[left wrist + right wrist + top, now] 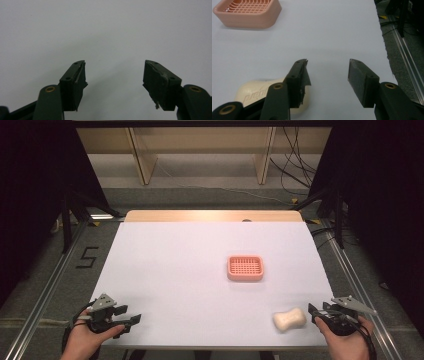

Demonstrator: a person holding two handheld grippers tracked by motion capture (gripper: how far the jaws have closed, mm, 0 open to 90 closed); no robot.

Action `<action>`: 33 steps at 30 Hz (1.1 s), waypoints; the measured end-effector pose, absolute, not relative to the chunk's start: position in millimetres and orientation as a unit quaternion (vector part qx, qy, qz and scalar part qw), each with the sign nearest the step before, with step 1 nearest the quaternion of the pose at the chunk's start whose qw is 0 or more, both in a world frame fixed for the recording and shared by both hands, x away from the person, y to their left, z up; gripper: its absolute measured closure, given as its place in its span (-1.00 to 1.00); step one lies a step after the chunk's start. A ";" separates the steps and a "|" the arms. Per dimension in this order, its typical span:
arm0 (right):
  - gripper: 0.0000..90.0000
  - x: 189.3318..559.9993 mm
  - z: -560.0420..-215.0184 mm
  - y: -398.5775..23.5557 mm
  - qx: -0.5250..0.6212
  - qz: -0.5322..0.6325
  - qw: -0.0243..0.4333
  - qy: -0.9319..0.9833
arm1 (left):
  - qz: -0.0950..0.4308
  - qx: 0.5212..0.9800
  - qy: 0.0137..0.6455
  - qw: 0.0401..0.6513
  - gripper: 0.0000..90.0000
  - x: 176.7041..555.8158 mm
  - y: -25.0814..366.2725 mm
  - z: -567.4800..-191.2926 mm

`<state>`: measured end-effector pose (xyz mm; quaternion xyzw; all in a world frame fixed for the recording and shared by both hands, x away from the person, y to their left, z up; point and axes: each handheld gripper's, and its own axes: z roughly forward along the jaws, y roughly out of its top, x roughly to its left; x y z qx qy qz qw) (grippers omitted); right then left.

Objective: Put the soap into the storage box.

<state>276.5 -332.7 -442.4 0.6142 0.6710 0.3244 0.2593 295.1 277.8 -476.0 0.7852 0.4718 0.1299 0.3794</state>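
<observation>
Soap [289,319] lies just beside the empty, parted right gripper [314,312].

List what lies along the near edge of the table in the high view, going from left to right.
Left gripper → soap bar → right gripper. The pink soap dish sits farther back on the table, left of the soap bar.

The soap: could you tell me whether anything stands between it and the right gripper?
Nothing visible does. The soap lies on bare table just left of the right gripper, whose jaws stand apart with nothing between them. The path on to the pink dish also looks clear.
</observation>
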 end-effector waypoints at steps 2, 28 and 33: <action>0.07 275.0 -441.6 -328.9 0.630 0.322 0.254 0.659 | 0.130 0.783 0.472 0.384 -0.24 295.0 276.8 -476.3; -0.06 304.0 -415.3 -313.4 0.322 0.124 0.137 0.928 | 0.118 0.788 0.463 0.389 -0.24 293.5 273.1 -477.4; -0.09 311.1 -412.3 -310.6 0.257 0.069 0.108 0.958 | 0.119 0.788 0.458 0.395 -0.24 293.1 271.4 -476.9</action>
